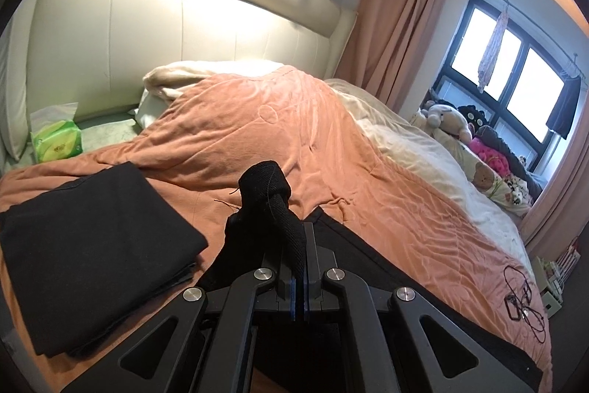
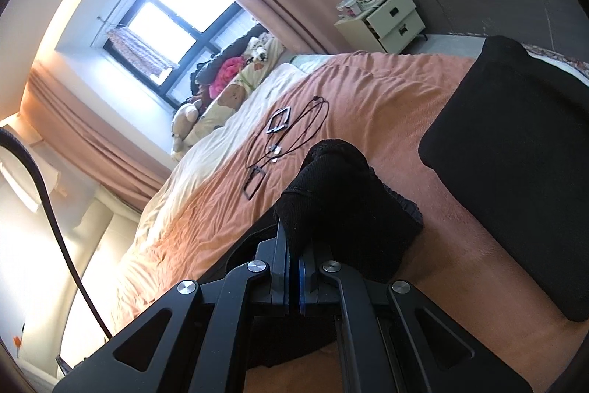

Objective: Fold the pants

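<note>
Orange blanket [image 1: 294,120] spreads ahead of and beneath the tongs. Folded black garment [image 1: 92,245] lies to their left in the left view. Green tissue pack [image 1: 57,140] sits far left, beside the cream headboard [image 1: 165,35]. Black cords [image 2: 291,131] lie just beyond the tongs; plush toys [image 1: 452,120] line the window [image 1: 515,69]; a drawer unit [image 2: 386,19] stands farther back.

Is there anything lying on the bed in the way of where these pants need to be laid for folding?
Nothing visible blocks it. Both grippers, left and right, are shut on the black pants. The folded black stack and the cables lie off to the sides on the orange blanket.
</note>
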The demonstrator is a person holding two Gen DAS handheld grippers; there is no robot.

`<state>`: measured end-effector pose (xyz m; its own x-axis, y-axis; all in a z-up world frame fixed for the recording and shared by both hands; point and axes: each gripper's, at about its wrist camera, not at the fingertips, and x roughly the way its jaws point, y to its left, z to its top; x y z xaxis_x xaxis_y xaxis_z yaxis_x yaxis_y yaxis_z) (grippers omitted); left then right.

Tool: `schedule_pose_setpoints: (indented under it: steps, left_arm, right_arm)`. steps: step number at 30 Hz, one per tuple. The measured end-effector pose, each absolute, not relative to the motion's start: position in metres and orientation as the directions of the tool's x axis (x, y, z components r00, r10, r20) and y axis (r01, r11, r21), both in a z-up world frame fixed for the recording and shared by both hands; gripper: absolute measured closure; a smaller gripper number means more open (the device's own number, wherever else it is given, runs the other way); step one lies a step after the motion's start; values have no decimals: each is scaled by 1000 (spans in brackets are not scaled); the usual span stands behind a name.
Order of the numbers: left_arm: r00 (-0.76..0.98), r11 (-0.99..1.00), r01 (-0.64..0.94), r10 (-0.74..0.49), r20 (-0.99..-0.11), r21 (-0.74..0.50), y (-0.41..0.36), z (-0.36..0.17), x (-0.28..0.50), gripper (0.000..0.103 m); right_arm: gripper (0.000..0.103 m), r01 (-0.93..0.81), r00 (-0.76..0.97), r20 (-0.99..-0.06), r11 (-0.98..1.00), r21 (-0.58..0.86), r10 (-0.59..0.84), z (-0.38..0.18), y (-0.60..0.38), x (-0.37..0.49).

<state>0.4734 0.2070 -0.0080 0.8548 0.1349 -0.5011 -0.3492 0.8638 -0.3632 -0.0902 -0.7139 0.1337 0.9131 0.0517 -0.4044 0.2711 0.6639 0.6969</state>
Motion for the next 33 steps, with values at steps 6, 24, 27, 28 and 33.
schedule_pose_setpoints:
  steps: [6,24,27,28,33]
  left_arm:
    - [844,873,-341,121,-523,-348,195,-15,520,102]
    - [751,904,-350,114,-651,-246,173,-74,650,101]
    - [732,900,-358,105,-673,-250,174,-87,663,101]
    - [725,897,-362,100,-682,-254,174,-93,668,101]
    - [688,908,-354,92,-720,-223,167,-117,694,101]
  right_arm:
    - [103,325,894,-445,620,714,44,133,-716,-58]
    - [103,476,795,-607,621,623,-1,140,-704,47]
    - [103,487,785,-620,624,610,-7,138,-702,57]
    - [103,492,781,-624,622,610,-6,137,-700,59]
    - [103,507,769,-639,621,597,-14,135,-702,70]
